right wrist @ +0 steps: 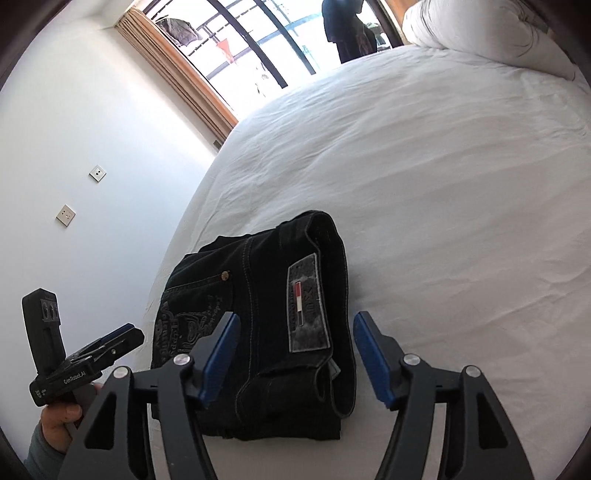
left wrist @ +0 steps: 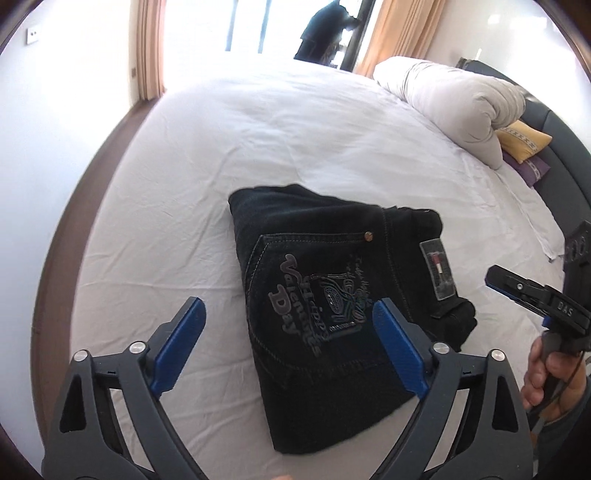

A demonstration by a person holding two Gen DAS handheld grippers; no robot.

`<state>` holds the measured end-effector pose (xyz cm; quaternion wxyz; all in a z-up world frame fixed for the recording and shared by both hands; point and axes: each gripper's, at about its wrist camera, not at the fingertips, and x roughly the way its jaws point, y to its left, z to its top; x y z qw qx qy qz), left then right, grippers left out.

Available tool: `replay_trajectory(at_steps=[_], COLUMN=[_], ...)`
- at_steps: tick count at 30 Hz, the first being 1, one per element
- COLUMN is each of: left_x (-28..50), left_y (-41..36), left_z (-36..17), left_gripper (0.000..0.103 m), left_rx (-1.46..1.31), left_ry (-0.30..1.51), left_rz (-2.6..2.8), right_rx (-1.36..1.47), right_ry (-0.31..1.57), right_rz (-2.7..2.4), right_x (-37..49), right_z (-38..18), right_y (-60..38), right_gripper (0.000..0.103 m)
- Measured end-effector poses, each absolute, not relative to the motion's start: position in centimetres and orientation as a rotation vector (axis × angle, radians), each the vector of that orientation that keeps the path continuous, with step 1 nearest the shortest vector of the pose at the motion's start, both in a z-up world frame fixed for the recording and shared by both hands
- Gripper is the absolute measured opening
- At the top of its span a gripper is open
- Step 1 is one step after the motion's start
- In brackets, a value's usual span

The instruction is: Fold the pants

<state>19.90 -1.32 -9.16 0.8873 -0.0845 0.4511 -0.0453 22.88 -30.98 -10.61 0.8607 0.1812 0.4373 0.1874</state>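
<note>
Looks like the closing step: pants (left wrist: 332, 295) lie folded into a compact dark bundle on the bed (left wrist: 258, 140), back pocket and waistband patch (right wrist: 308, 302) facing up. Left gripper (left wrist: 288, 347) wide open above the bundle's near edge, nothing between the blue pads, no pad pressing on cloth. Right gripper (right wrist: 291, 354) likewise parted, hovering over the waistband end, empty. Judged nearly finished; no loose leg visible from either view.

Next move, if any: backing both grippers clear without snagging the top layer, or a light press to flatten the thick waistband end, which stands a little raised in the right wrist view.

Count: one pair of pants, two grippers, one rolled duvet (left wrist: 454, 107), two cushions (left wrist: 522, 140) beside it, one person (left wrist: 325, 29) at the window.
</note>
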Motion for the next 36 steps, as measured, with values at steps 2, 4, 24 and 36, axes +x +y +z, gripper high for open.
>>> replay_trajectory(at_steps=[2,4,24,36], left_x=[18.4,16.3,-3.1,-0.6], left_y=[-1.8,-2.0,-3.5,-4.8], left_z=[-7.6,-6.0,12.0,4.8], left_gripper=[0.103,0.103,0.103,0.103], left_rx=[-0.14,-0.116,0.029,-0.05], left_ry=[0.916,0.89,0.419,0.772], left_rz=[-0.065,-0.048,0.111,0.116], right_rx=[0.368,0.36,0.11,0.172], right_ry=[0.875,0.839,0.256,0.628], right_rz=[0.387,0.386,0.313,0.131], right_x=[21.2,19.8,3.5,5.5], right_z=[-8.9,-7.3,11.3,5.8], right_y=[-30.8,-30.6,-26.7,-28.4], right_gripper=[0.071,0.074,0.103,0.103])
